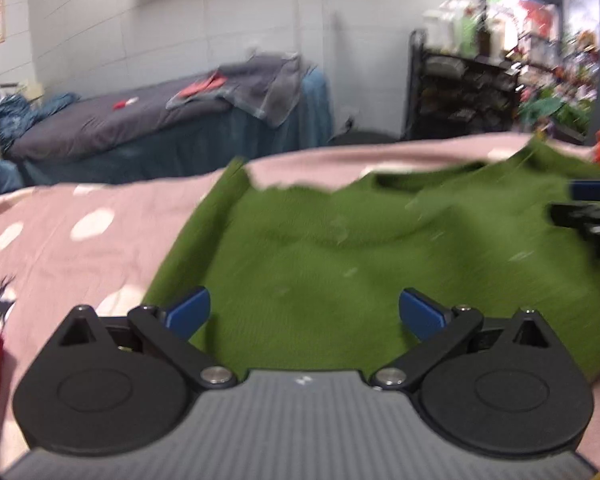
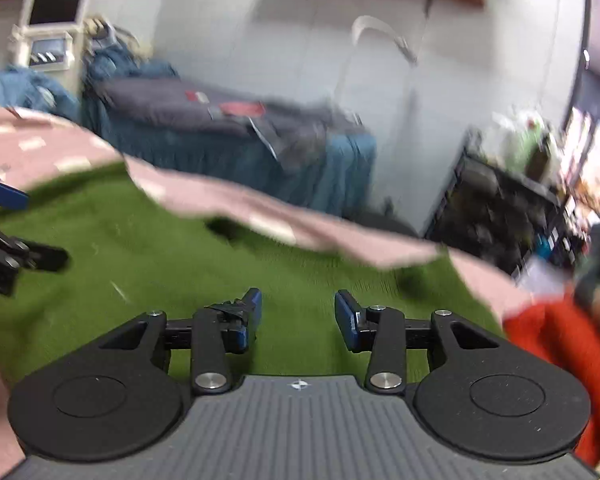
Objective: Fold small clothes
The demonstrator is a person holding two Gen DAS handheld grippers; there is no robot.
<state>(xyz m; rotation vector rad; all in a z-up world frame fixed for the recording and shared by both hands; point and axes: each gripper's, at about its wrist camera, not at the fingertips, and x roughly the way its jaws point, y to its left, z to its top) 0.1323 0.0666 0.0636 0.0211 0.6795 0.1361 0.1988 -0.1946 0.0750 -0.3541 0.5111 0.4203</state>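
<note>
A green garment (image 1: 340,248) lies spread across the middle of both views on a pink spotted sheet (image 1: 80,216). The left gripper (image 1: 304,312) hovers over its near edge, jaws wide apart and empty. The right gripper (image 2: 298,316) also stands parted, holding nothing. A red cloth (image 2: 556,340) sits at lower right

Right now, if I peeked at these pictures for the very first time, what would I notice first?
The big green garment spread across the pink dotted sheet, filling the middle of both views. Next, the left gripper and right gripper, both open just above the green cloth. A bright red-orange cloth lies at the right.
</note>
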